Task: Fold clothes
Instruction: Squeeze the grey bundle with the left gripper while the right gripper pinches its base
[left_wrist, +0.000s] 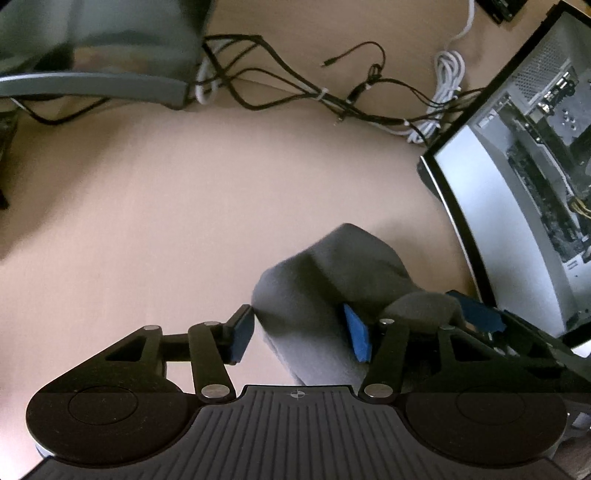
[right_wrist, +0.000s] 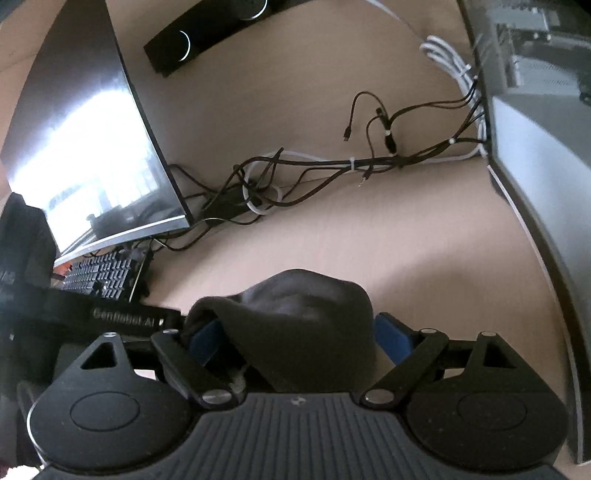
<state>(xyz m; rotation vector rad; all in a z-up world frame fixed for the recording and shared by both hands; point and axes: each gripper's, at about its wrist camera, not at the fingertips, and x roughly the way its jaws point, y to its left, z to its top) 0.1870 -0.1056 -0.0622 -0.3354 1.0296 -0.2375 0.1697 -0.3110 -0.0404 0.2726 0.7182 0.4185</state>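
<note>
Left wrist view: the left hand-held gripper (left_wrist: 300, 334) stands open, a grey garment (left_wrist: 314, 295) bunched between its blue pads above the tan surface (left_wrist: 184, 206), its long axis running away toward the computer case (left_wrist: 517, 184). The right hand-held gripper (right_wrist: 301, 338) is open too, the cloth draped over one pad. Lettering nearby is blurred.

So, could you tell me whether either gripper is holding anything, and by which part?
Neither visibly clamps anything: both the left gripper and right gripper stand open, with the grey cloth bunched loosely between their pads.
</note>
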